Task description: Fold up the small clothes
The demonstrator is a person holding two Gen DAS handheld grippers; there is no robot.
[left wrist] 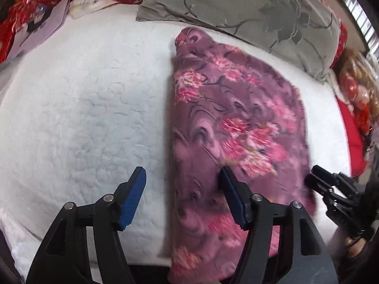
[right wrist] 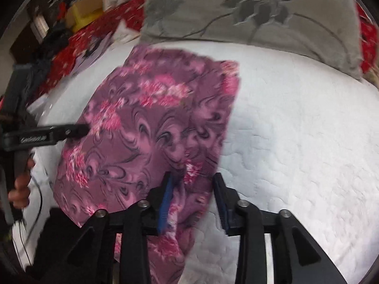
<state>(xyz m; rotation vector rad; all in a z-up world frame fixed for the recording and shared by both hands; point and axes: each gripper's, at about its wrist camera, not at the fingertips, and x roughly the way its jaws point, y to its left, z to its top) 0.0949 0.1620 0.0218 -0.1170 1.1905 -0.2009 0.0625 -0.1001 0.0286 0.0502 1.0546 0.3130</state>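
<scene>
A purple garment with pink and red flowers [left wrist: 227, 127] lies folded lengthwise on a white fleecy bed cover [left wrist: 78, 118]. My left gripper [left wrist: 182, 184] is open above the garment's left edge near the front, holding nothing. In the right wrist view the garment [right wrist: 151, 127] spreads left of centre. My right gripper [right wrist: 193, 189] is open, its jaws on either side of the garment's near right edge, with cloth between them. The right gripper shows at the garment's right edge in the left wrist view [left wrist: 315, 177], and the left gripper shows at the left in the right wrist view [right wrist: 80, 129].
A grey pillow with a leaf pattern [left wrist: 248, 7] lies behind the garment. Red patterned fabric [left wrist: 28, 7] and a white printed paper [left wrist: 42, 26] lie at the back left. A doll in red [left wrist: 355, 90] sits at the right. The white cover [right wrist: 296, 142] stretches to the right.
</scene>
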